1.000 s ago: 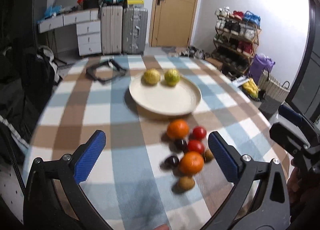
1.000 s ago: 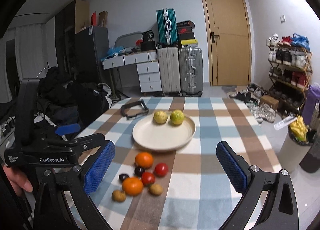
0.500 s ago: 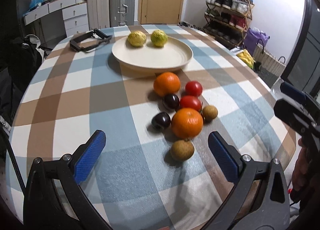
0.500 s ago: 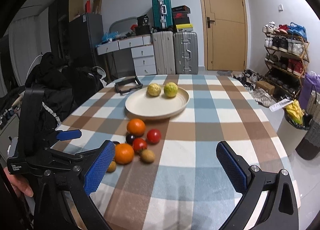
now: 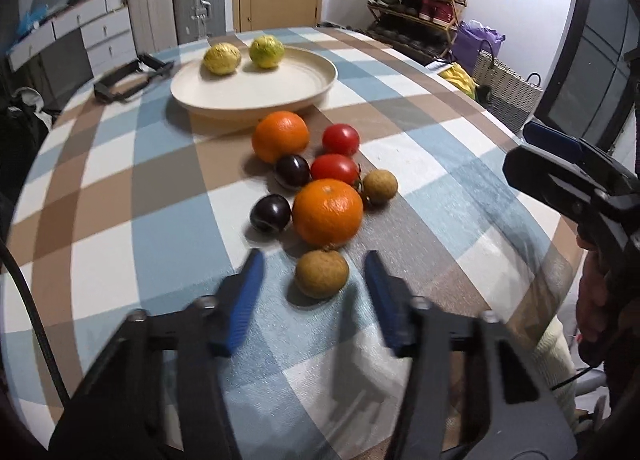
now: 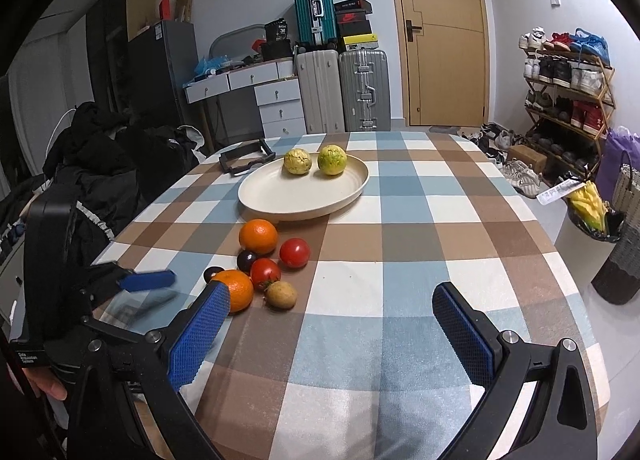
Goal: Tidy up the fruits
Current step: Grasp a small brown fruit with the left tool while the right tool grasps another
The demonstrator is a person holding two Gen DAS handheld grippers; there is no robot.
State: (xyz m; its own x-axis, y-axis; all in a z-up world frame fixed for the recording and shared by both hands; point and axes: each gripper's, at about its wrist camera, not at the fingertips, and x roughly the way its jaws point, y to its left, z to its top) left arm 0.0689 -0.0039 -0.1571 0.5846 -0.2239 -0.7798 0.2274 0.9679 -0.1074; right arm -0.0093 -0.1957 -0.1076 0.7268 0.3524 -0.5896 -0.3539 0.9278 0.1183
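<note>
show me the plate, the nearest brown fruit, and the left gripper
plate (image 5: 256,78), left wrist view, bare middle of its dish.
nearest brown fruit (image 5: 322,274), left wrist view, its middle.
left gripper (image 5: 314,290), left wrist view, midway between its closing fingertips.

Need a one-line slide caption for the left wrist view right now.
Left gripper closing around, not yet touching, the nearest brown fruit; plate beyond.

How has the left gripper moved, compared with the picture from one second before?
Yes. The left gripper has come down and forward toward the fruit pile; its fingers are closing around the nearest brown fruit, with the plate now higher in view.
</note>
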